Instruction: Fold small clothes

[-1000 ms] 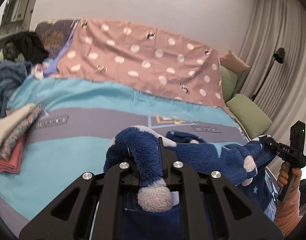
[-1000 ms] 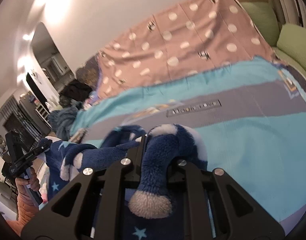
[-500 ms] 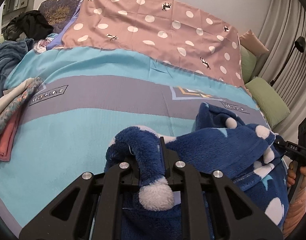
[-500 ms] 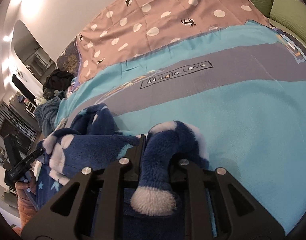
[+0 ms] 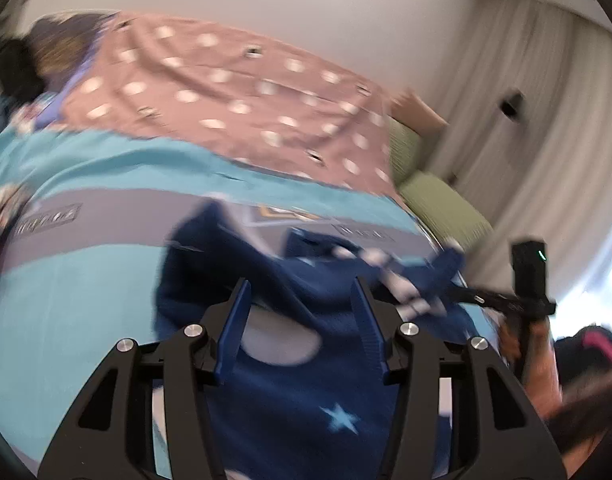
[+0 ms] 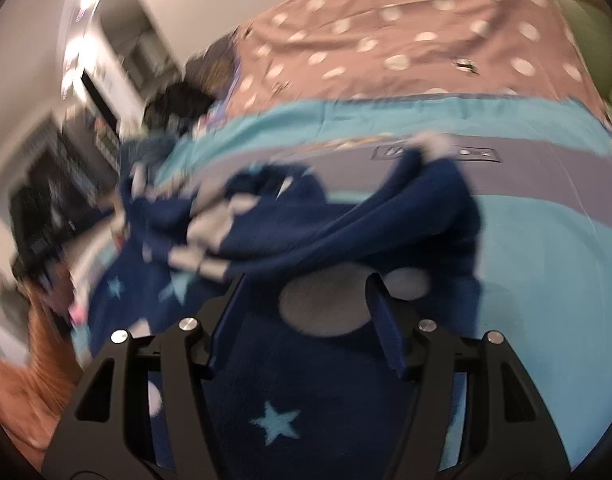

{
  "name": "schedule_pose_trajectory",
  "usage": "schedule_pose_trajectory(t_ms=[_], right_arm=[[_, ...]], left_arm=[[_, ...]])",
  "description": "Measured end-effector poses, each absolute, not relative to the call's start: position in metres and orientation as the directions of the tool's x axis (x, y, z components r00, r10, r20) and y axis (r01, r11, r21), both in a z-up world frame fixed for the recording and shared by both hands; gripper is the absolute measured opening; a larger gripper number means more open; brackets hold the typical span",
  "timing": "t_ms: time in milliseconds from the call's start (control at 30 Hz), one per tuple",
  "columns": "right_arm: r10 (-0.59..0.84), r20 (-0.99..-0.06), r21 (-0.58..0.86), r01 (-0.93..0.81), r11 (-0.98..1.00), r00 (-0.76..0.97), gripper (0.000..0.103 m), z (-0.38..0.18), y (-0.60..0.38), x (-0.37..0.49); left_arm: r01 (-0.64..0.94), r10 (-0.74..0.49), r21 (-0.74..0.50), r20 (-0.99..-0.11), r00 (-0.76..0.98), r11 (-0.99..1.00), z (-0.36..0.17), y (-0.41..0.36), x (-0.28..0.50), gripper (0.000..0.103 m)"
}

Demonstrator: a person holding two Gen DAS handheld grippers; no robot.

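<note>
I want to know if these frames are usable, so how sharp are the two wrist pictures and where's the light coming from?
Left wrist view: motion blur smears the pink polka-dot sheet and the navy fleece garment; daylight blows out the curtain edge on the right. Right wrist view: blurrier still, worst at the left edge, with ceiling-light glare upper left; only the open right gripper looks sharp.

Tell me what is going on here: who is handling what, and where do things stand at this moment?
A person with a handheld gripper in each hand is folding a fleecy navy garment with stars and pale dots on a turquoise and grey bedspread. Both the left gripper and the right gripper are open, their fingers apart above the cloth and gripping nothing. The garment lies loosely doubled over, so the fold looks unfinished. Both views are blurred by motion.
</note>
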State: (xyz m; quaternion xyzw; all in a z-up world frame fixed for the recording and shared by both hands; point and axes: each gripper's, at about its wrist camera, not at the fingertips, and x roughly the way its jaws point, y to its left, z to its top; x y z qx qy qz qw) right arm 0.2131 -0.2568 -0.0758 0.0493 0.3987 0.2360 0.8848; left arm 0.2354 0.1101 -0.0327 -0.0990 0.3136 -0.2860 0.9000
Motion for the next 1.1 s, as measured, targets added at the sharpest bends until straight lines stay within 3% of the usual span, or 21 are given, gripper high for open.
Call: schedule_pose_trajectory(t_ms=[133, 233, 333, 400, 500, 633, 800, 933, 1100], right_arm=[[0.378, -0.743, 0.165, -0.396, 0.903, 0.552, 0.054, -0.084, -0.235, 0.221], [0.311, -0.754, 0.101, -0.366, 0.925, 0.579, 0.045, -0.075, -0.233, 0.240], [0.258, -0.711, 0.070, -0.299, 0.952, 0.654, 0.044, -0.064, -0.246, 0.258], [0.244, -0.663, 0.135, -0.208, 0.969, 0.707, 0.044, -0.060, -0.266, 0.271], [0.213, -0.664, 0.214, -0.091, 0.973, 0.717, 0.045, -0.073, -0.291, 0.279], [0.241, -0.704, 0.305, -0.022, 0.952, 0.668, 0.045, -0.096, -0.315, 0.281], [0.238, -0.686, 0.329, 0.001, 0.944, 0.688, 0.045, -0.090, -0.323, 0.276], [0.218, -0.678, 0.306, 0.000, 0.952, 0.702, 0.051, -0.075, -0.321, 0.259], [0.184, -0.675, 0.281, 0.018, 0.960, 0.714, 0.056, -0.065, -0.339, 0.193]], left_arm=[[0.529, -0.574, -0.280, -0.606, 0.550, 0.801, -0.046, 0.076, 0.234, 0.057], [0.510, -0.469, -0.178, -0.710, 0.525, 0.842, -0.061, 0.052, 0.251, 0.057], [0.473, -0.373, -0.099, -0.761, 0.530, 0.875, -0.070, 0.044, 0.283, 0.057], [0.405, -0.315, -0.071, -0.755, 0.575, 0.911, -0.068, 0.052, 0.305, 0.058], [0.217, -0.225, -0.100, -0.686, 0.692, 0.971, -0.062, 0.082, 0.329, 0.063], [0.028, -0.135, -0.154, -0.754, 0.642, 0.988, -0.088, 0.117, 0.342, 0.064], [-0.034, -0.147, -0.202, -0.809, 0.569, 0.979, -0.111, 0.136, 0.344, 0.064], [-0.026, -0.128, -0.178, -0.795, 0.593, 0.984, -0.103, 0.138, 0.333, 0.064], [0.025, -0.203, -0.247, -0.732, 0.650, 0.969, -0.074, 0.151, 0.283, 0.064]])
